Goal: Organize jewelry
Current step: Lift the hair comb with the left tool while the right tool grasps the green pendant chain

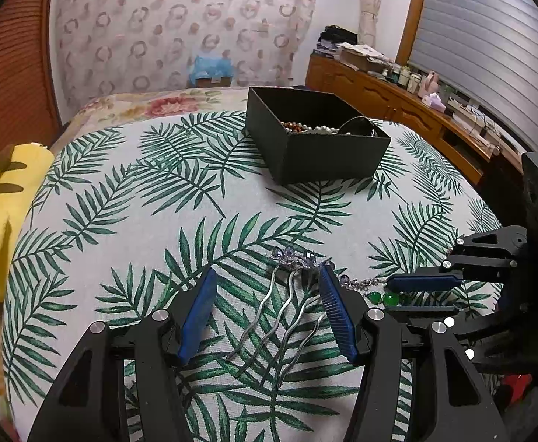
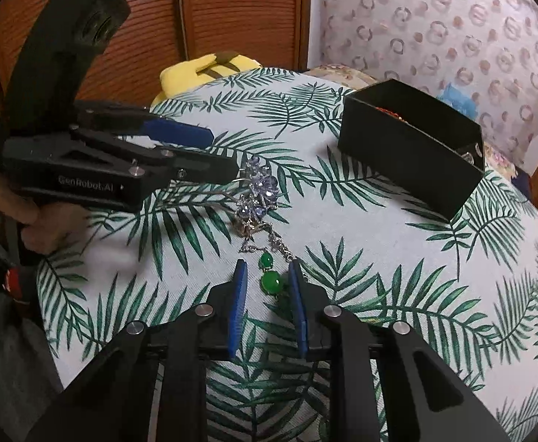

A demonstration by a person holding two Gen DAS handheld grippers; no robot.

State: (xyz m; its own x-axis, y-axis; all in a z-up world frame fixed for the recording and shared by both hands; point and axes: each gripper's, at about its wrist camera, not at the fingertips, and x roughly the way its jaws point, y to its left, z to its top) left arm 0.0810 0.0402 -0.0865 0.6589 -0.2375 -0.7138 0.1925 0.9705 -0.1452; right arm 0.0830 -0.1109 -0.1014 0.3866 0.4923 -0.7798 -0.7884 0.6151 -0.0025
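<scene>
- Left wrist view: the left gripper (image 1: 267,307) hangs low over the leaf-print cloth (image 1: 129,199), jaws spread wide, one blue pad on either side of a silver hair comb (image 1: 280,316) and neither pad touching it.
- The comb lies flat near the cloth's near edge, its wavy prongs pointing toward the camera and its purple-stone crown pointing away toward the black box (image 1: 317,140).
- The black box stands open toward the far edge of the cloth, well apart from the comb; pearl and amber-brown beads show inside it along with a dark round item I cannot identify.
- Right wrist view: the right gripper (image 2: 267,307) is low at the near edge of the cloth, jaws apart with a narrow gap, flanking the lower end of a green-stone pendant (image 2: 271,281). Whether the pads touch the stones cannot be told.
- The pendant's two green stones lie in line, the smaller one farther from the camera, joined to a silver chain that runs up to the comb's purple crown; the two pieces lie just beside each other, perhaps touching.
- A yellow plush toy (image 1: 0,221) rests at the left edge of the cloth.
- A person's hand (image 2: 37,217) grips the left gripper's handle.
</scene>
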